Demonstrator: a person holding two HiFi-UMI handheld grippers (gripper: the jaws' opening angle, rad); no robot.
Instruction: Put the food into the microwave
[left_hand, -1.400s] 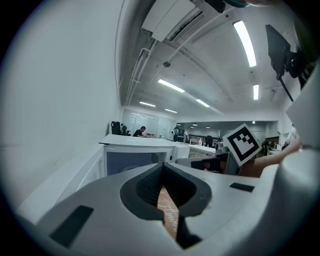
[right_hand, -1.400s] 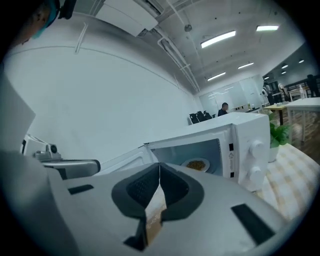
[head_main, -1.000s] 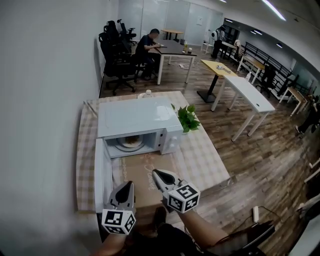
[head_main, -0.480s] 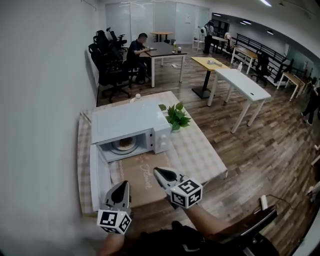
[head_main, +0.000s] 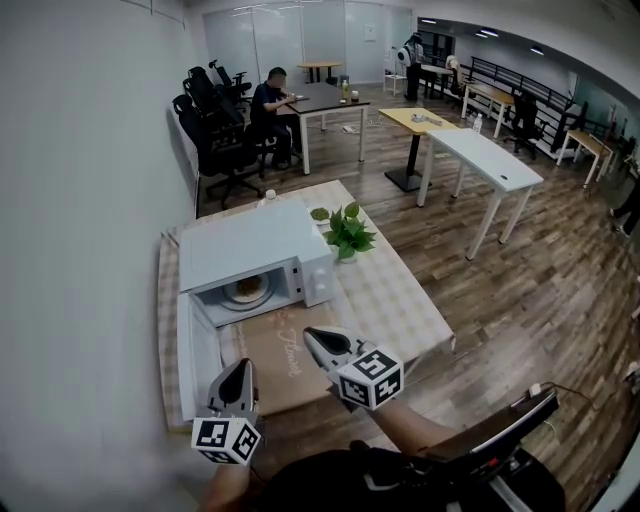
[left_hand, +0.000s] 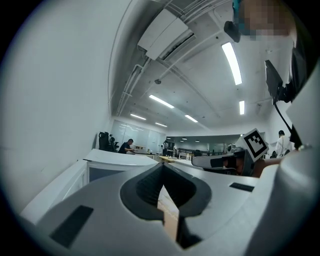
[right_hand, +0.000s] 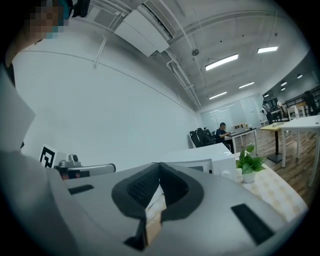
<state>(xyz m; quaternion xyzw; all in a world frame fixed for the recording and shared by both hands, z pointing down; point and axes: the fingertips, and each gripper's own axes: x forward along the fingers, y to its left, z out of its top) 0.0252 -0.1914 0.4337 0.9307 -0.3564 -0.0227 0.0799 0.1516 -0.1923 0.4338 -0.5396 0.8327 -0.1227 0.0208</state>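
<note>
Table, open microwave, food inside

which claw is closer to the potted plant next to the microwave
Right. In the head view the right claw is below and slightly left of the potted plant; the left claw is farther left, near the open microwave door.

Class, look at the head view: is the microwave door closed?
No, the microwave has its door swung wide open, and the food shows inside.

White microwave — beige checked tablecloth, brown mat, green plant.
</note>
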